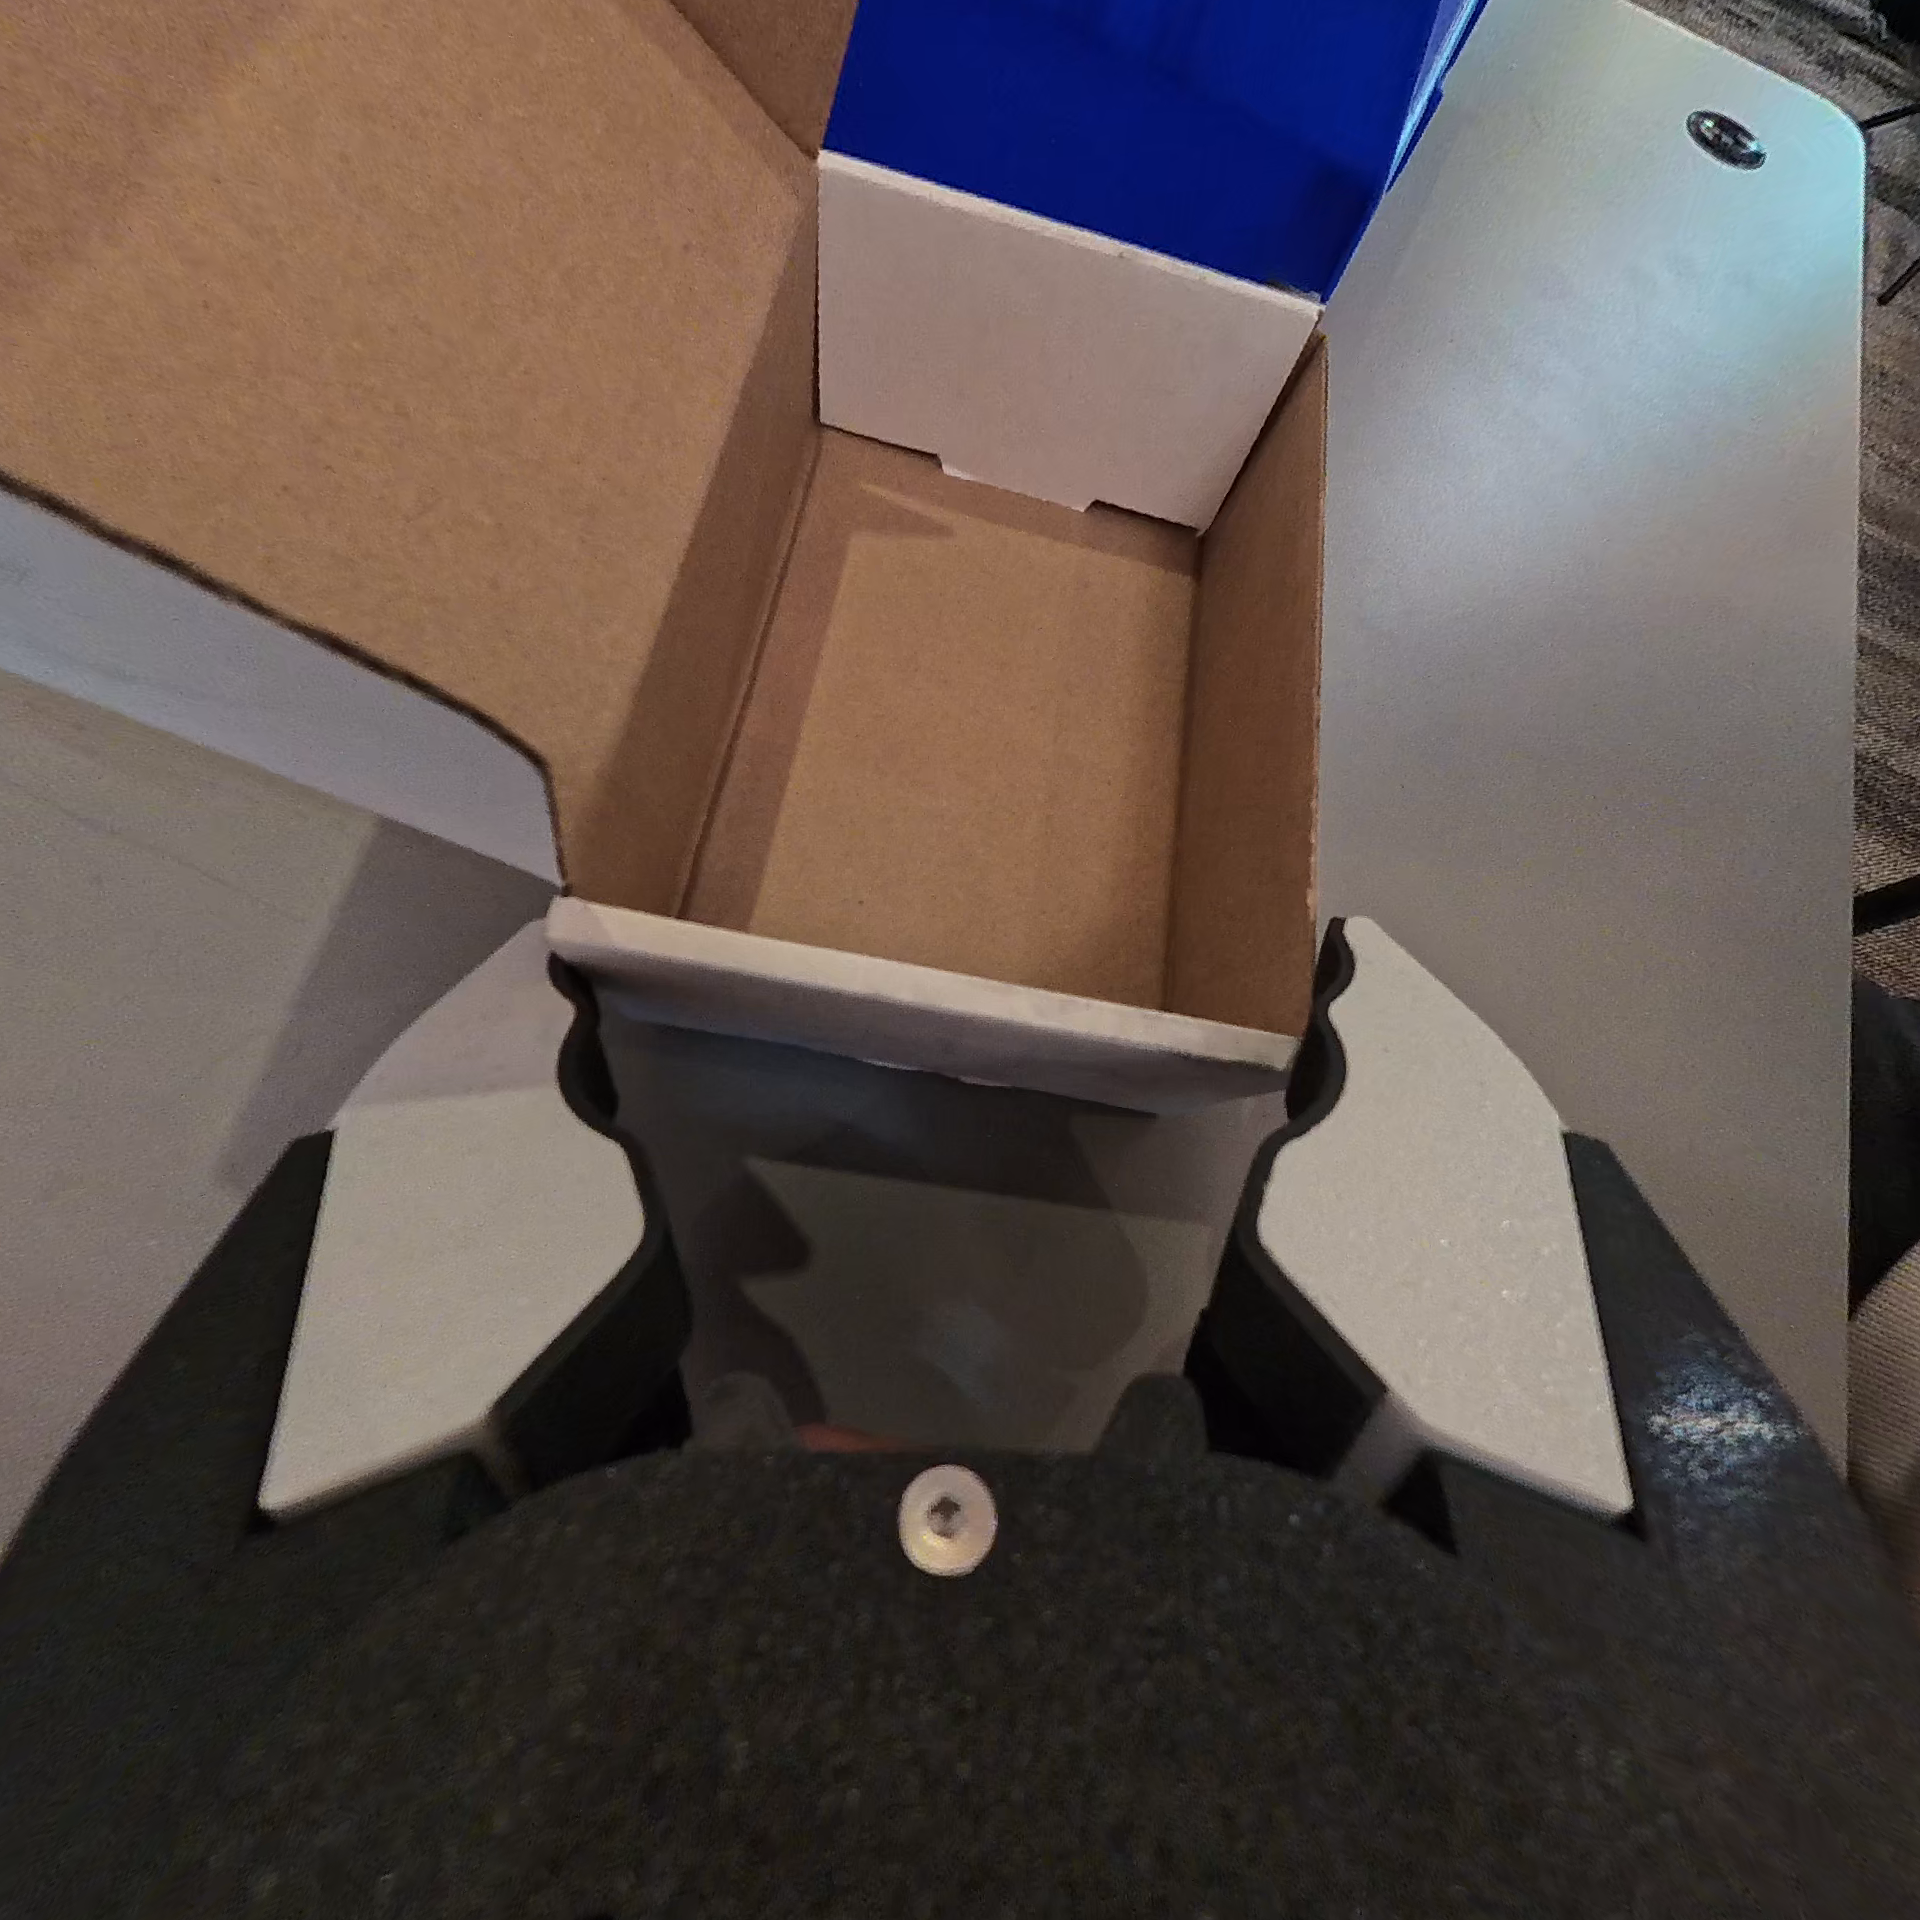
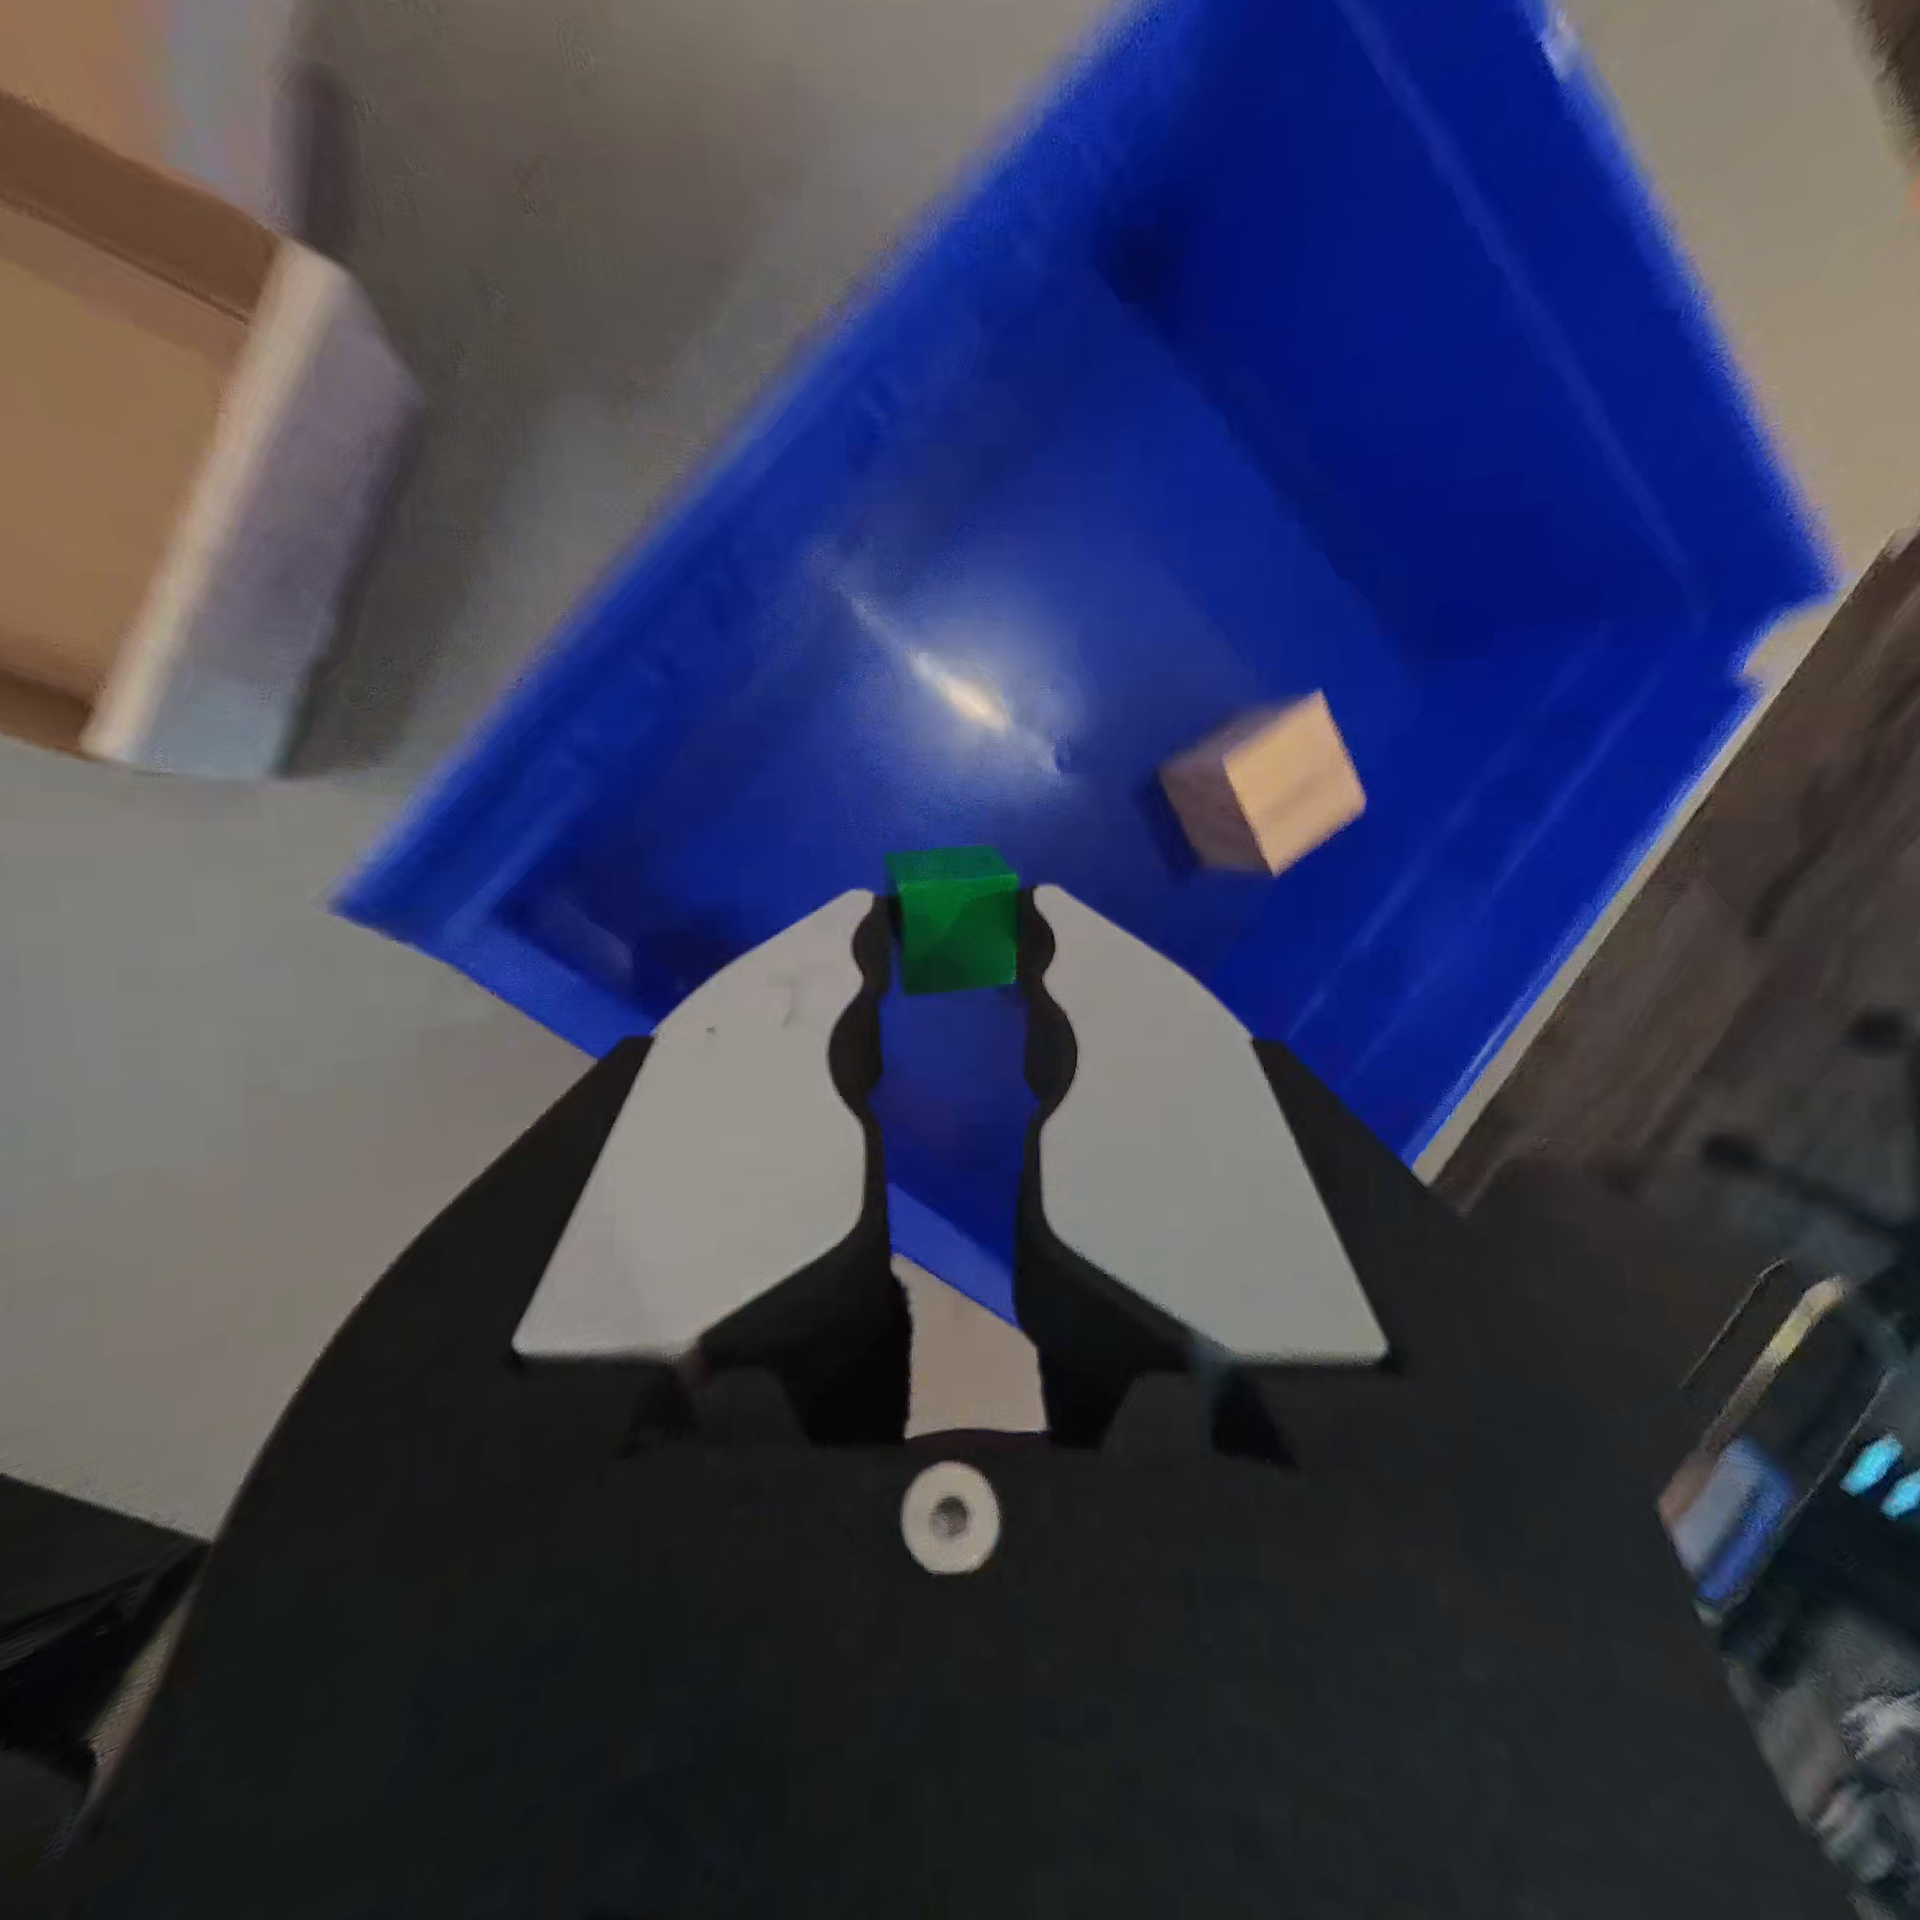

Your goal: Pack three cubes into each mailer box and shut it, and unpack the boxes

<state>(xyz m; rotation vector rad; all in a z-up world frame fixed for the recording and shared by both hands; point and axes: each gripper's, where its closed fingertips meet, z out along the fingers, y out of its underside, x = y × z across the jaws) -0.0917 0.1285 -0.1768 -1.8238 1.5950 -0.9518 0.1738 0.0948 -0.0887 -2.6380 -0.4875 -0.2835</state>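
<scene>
Gripping a small green cube (image 2: 954,920) at its tips, the right gripper (image 2: 954,925) is hanging over a blue bin (image 2: 1455,436) holding 1 tan wooden cube (image 2: 1262,779) at right of centre. Left gripper (image 1: 940,1023) is spreading wide around the near wall of an open, empty mailer box (image 1: 977,748), brown inside, white outside, filling the frame's centre.

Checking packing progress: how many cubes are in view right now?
2: a green cube held in the right gripper above the blue bin, a tan cube inside the bin. Others may be hidden.
</scene>
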